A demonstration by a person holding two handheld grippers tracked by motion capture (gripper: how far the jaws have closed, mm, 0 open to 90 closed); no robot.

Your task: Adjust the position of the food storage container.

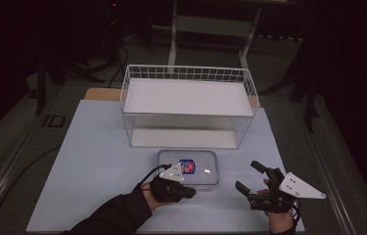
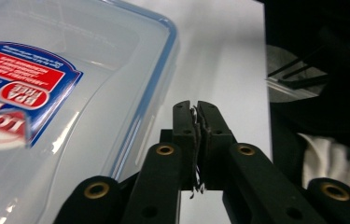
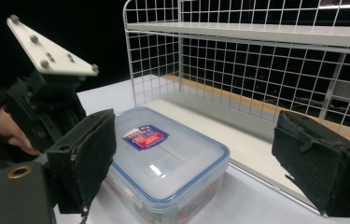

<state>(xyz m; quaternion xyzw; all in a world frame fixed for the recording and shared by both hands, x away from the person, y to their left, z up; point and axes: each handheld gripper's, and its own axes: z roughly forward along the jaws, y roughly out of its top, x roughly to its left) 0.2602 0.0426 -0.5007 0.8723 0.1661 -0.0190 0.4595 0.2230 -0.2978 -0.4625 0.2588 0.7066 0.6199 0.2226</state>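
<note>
Looming wire rack (image 1: 189,105) behind container (image 1: 205,172)

A white wire rack (image 1: 189,105) stands at the far middle of a pale blue table mat (image 1: 93,161), its solid white shelf (image 1: 188,96) raised above a white base panel (image 1: 183,138). A strip of wooden tabletop (image 1: 102,94) shows beyond the mat's far edge. Behind the table, in near darkness, stand a light metal frame (image 1: 215,27) and black cables (image 1: 117,61) on the floor.
</note>
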